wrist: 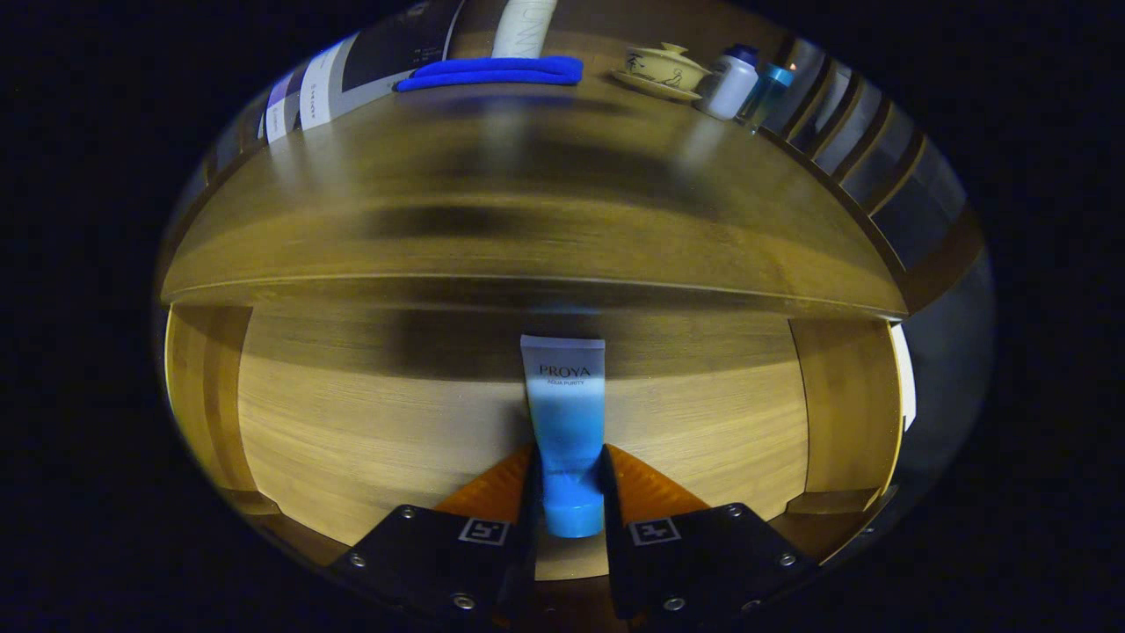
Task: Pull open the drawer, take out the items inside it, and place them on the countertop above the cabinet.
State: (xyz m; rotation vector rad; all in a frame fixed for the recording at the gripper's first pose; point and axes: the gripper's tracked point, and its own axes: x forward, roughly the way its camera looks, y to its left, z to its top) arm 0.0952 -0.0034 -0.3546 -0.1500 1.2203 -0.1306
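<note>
My hand-held gripper [569,488] is clamped on a blue-and-white tube [565,422], both fingers [492,492] pressing its lower body just above the cap, which points back toward me. The tube sits over the open drawer [352,422], its flat crimped end reaching toward the front edge of the wooden surface [527,211] above. At the far side of that surface lies a folded blue cloth [492,72]. To the right of the cloth stands a lidded cup on a saucer [661,70], and just right of that a white bottle [732,83] touching a clear blue bottle [766,92].
</note>
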